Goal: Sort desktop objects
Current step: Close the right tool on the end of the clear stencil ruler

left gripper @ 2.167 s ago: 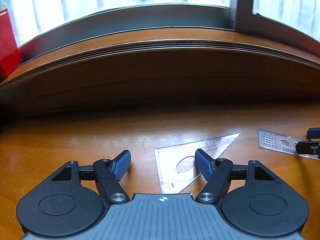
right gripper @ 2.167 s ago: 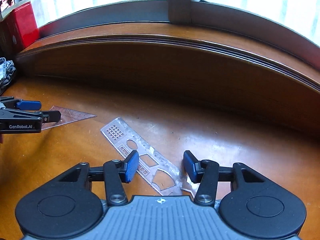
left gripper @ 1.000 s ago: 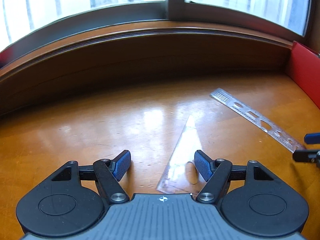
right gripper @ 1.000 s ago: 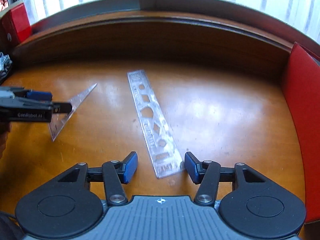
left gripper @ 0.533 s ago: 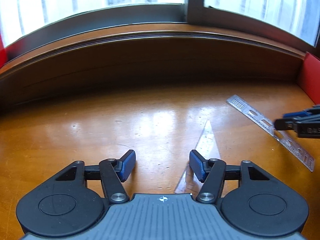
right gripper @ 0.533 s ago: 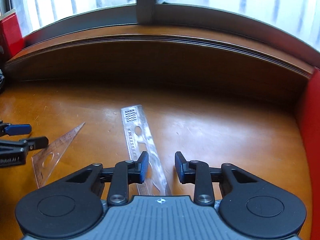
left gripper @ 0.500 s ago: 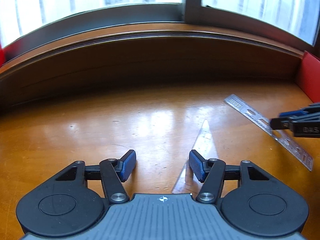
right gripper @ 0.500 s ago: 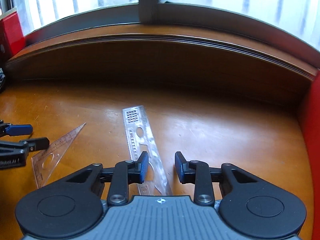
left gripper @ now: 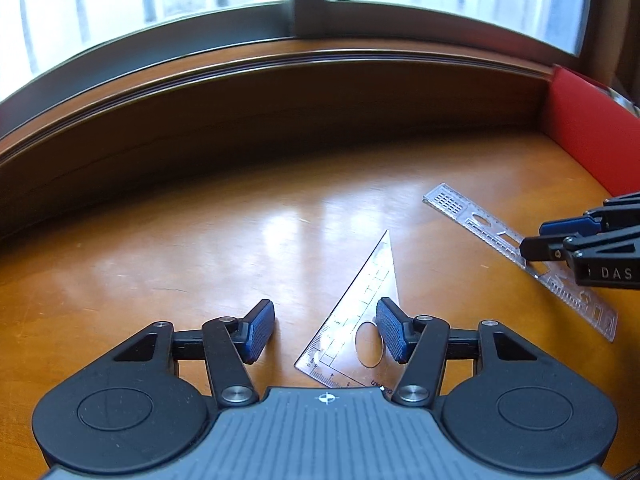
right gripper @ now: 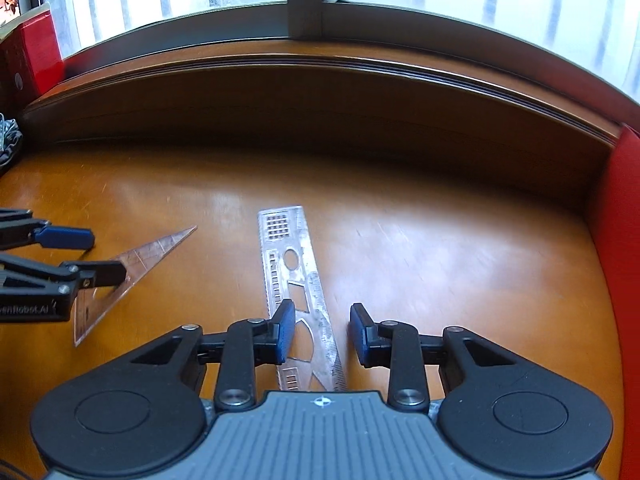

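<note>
A clear plastic set square (left gripper: 360,312) lies flat on the wooden desk (left gripper: 200,248); it also shows in the right wrist view (right gripper: 132,268). My left gripper (left gripper: 325,330) is open, low over the desk, its right finger over the set square. A clear stencil ruler (right gripper: 298,280) lies flat to the right; it also shows in the left wrist view (left gripper: 500,240). My right gripper (right gripper: 322,332) is open, its fingers on either side of the ruler's near end. Neither gripper holds anything.
A raised wooden sill (right gripper: 320,80) and window run along the back. A red box (right gripper: 616,260) stands at the desk's right edge. Another red box (right gripper: 36,52) stands at the back left, with grey cloth (right gripper: 10,136) below it.
Both grippers stay over their rulers. The right gripper's fingers have spread wider around the stencil ruler. The left gripper has shifted slightly, so more of the set square shows between its fingers.
</note>
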A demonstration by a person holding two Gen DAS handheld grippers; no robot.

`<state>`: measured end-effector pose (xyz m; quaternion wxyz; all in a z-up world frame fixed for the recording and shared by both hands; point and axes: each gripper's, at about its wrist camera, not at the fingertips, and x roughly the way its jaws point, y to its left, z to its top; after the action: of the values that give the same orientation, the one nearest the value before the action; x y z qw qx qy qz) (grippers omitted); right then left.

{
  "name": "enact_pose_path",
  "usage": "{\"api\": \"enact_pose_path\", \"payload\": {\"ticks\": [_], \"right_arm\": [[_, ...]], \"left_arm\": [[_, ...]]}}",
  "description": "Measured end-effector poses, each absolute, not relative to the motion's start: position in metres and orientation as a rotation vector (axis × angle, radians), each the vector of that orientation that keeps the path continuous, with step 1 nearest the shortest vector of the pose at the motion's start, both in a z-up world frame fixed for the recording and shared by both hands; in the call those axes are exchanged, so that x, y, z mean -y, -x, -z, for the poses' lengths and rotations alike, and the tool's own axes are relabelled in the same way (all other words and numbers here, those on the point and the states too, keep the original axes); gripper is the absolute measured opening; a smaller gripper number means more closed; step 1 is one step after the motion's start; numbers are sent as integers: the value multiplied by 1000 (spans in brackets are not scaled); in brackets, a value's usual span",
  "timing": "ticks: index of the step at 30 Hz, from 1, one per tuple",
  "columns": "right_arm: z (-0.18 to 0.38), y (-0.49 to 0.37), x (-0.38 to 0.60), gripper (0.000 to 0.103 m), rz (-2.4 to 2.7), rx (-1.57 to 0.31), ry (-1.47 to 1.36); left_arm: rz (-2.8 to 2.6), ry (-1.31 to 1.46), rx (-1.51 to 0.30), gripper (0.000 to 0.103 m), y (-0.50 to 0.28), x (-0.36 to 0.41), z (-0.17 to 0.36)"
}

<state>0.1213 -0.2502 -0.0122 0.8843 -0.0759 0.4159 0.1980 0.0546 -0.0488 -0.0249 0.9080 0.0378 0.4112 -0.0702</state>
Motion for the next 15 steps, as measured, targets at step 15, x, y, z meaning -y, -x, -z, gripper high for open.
{"api": "enact_pose_path", "payload": {"ticks": [15], "right_arm": [[16,-64,288,36,-397,-883,151]], "left_arm": [[101,-155,-839,58,-31,92,23]]}}
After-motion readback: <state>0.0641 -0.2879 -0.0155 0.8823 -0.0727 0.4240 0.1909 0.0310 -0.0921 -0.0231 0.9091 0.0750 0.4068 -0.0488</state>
